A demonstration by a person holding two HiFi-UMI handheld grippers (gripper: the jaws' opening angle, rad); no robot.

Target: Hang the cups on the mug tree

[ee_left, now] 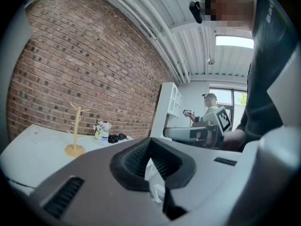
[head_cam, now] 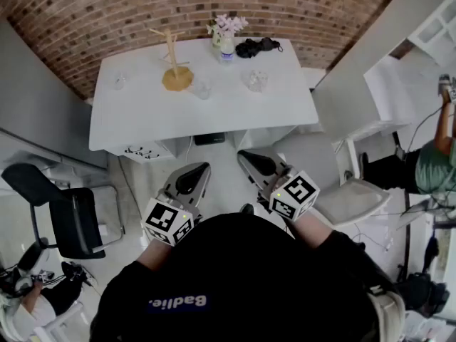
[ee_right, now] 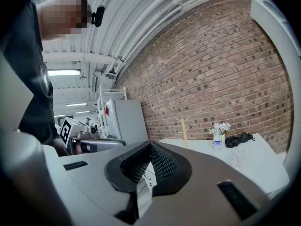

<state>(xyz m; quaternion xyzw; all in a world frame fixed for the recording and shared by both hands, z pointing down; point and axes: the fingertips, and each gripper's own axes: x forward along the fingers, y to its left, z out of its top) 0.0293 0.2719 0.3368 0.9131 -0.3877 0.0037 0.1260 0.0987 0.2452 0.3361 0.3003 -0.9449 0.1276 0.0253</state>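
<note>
Holding both tools short of the table, I log what lies ahead of them.

- Tools: the left gripper (head_cam: 198, 169) has its jaws pressed together with nothing between them. The right gripper (head_cam: 248, 157) is likewise clenched on nothing.
- Stand: the mug tree (head_cam: 173, 61) is pale wood, a slim upright post with short pegs angled upward on a round flat base. It stands well ahead of both tools on the far half of the white table (head_cam: 142, 123). Its pegs are bare.
- Vessels: the three cups are clear glass and sit on the tabletop. One (head_cam: 119, 81) is off to the tree's left, one (head_cam: 203, 89) is just right of its base, and one (head_cam: 256, 80) is further right, ahead of the right tool.
- Sundries: flowers (head_cam: 226, 27) and a black bundle (head_cam: 258, 46) lie beyond, at the far edge.
</note>
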